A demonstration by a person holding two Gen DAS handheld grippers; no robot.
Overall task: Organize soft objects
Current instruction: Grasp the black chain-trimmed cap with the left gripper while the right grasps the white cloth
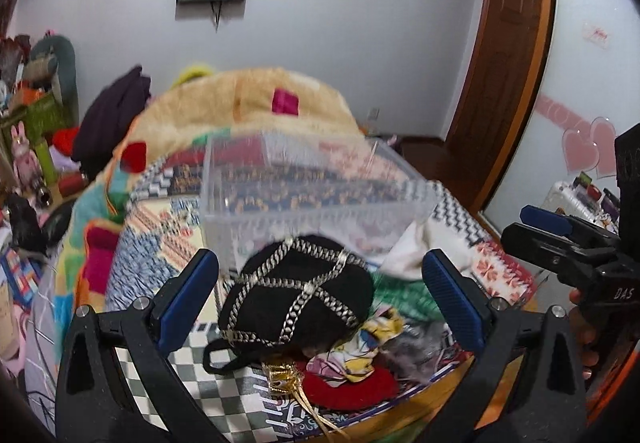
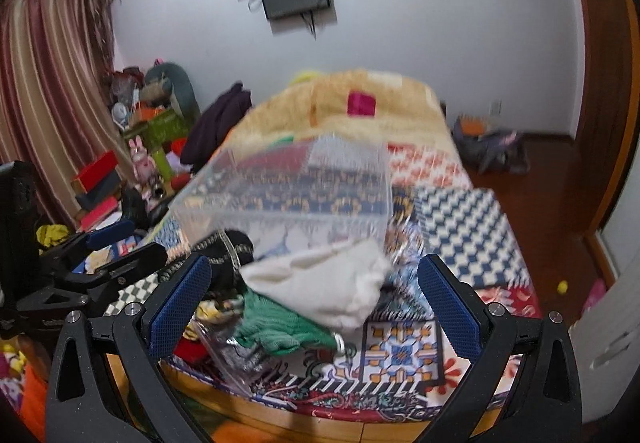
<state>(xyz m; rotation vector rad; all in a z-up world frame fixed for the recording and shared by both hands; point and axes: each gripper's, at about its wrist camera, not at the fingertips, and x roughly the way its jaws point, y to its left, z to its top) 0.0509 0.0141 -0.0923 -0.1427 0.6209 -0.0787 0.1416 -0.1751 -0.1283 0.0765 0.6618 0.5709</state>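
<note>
A pile of soft items lies at the near end of the bed. A black hat with silver chains (image 1: 298,297) sits between the fingers of my open left gripper (image 1: 320,293). Beside it lie a white cloth (image 1: 416,251), a green knit (image 2: 280,323), a red piece (image 1: 356,387) and a yellow patterned cloth (image 1: 372,347). A clear plastic bin (image 1: 308,195) stands just behind the pile. My open right gripper (image 2: 316,299) hovers over the white cloth (image 2: 328,287) and the green knit. The bin (image 2: 288,195) and hat (image 2: 232,251) show there too.
The bed has a patchwork cover (image 2: 460,227) and a beige plush blanket (image 1: 248,103) at its far end. Boxes, toys and dark clothes (image 1: 116,111) crowd the left side. A wooden door (image 1: 508,55) and a bag on the floor (image 2: 492,147) are to the right.
</note>
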